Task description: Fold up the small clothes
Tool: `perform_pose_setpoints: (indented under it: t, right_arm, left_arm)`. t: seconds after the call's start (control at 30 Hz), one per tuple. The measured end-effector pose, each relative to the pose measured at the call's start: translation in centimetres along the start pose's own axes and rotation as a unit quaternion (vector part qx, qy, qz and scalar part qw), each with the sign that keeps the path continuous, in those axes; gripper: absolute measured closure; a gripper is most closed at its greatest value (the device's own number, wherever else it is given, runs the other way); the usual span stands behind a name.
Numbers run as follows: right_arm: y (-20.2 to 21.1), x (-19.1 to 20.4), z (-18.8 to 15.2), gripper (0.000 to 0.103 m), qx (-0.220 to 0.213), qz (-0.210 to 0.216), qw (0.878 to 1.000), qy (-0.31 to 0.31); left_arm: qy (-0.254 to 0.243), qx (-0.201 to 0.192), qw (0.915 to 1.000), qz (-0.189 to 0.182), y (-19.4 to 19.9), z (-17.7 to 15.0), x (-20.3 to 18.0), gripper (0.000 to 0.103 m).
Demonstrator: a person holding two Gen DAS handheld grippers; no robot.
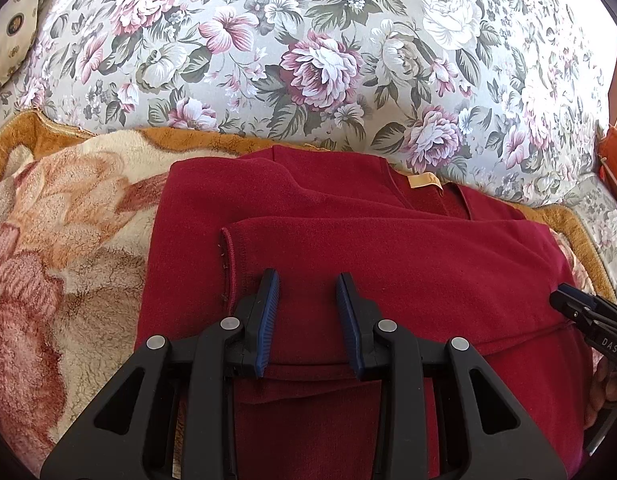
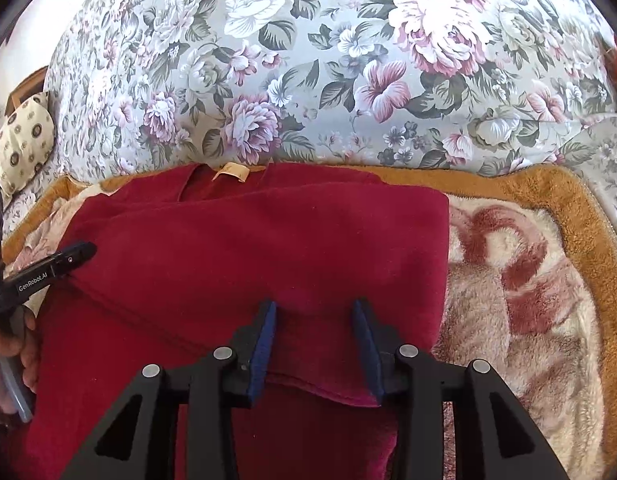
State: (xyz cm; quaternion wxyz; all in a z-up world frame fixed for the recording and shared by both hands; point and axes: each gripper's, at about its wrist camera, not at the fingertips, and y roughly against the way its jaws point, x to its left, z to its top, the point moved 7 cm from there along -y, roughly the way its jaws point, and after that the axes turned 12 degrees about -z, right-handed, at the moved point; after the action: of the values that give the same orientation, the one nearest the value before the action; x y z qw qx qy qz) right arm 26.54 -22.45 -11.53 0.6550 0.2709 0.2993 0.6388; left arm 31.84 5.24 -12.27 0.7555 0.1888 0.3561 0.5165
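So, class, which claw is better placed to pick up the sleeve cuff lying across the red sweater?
Left. The left claw stands open right beside the sleeve cuff on the red sweater; the right claw sits over the sweater's opposite edge.

Matt red fleece-like garment (image 1: 348,240) on shaggy plush blanket (image 1: 68,240); smooth floral upholstery (image 1: 308,40).

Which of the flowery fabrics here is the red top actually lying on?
The fluffy cream and tan blanket, under the red top. The smooth grey cushion cover with pink roses stands behind it, and the small dotted pillow lies off to the side.
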Motion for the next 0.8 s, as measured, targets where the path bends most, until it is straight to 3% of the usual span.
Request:
perform_pose_setpoints:
  t: [0.17, 0.3, 0.43, 0.5, 0.57, 0.63, 0.7, 0.8]
  right_arm:
    - [-0.1, -0.1, 0.0, 0.064, 0.001, 0.002, 1.0, -0.001]
    - [-0.2, 0.0, 0.1, 0.064, 0.005, -0.001, 1.0, 0.004]
    - [-0.2, 0.3, 0.5, 0.064, 0.029, -0.007, 0.999, 0.028]
    - [1.4, 0.0, 0.9, 0.064, 0.057, -0.036, 0.997, 0.046]
    - [4.7, -0.9, 0.7, 0.064, 0.037, -0.042, 0.998, 0.031]
    - [7.8, -1.8, -0.6, 0.063, 0.017, -0.032, 0.999, 0.018]
    - [10.9, -2.7, -3.6, 0.063, 0.008, -0.016, 1.0, 0.006]
    - [15.1, -4.0, -9.1, 0.063, 0.006, 0.009, 1.0, -0.014]
  left_arm:
    - [-0.004, 0.008, 1.0, 0.002, -0.1, 0.2, -0.1, 0.073]
    - [-0.011, 0.018, 0.9998, 0.002, -0.3, 0.3, -0.5, 0.067]
    - [-0.018, 0.059, 0.9981, 0.007, 0.2, 0.4, -1.0, 0.067]
    - [-0.018, 0.073, 0.9972, 0.002, 1.9, 0.3, -1.3, 0.066]
    - [-0.035, 0.056, 0.9978, 0.004, 5.6, -0.2, -1.3, 0.066]
    - [-0.037, 0.04, 0.9983, 0.019, 9.2, -1.5, -0.5, 0.057]
    - [-0.022, 0.03, 0.9991, 0.019, 12.4, -3.3, 0.4, 0.044]
    - [0.022, 0.03, 0.9993, -0.005, 17.5, -7.8, 1.7, 0.044]
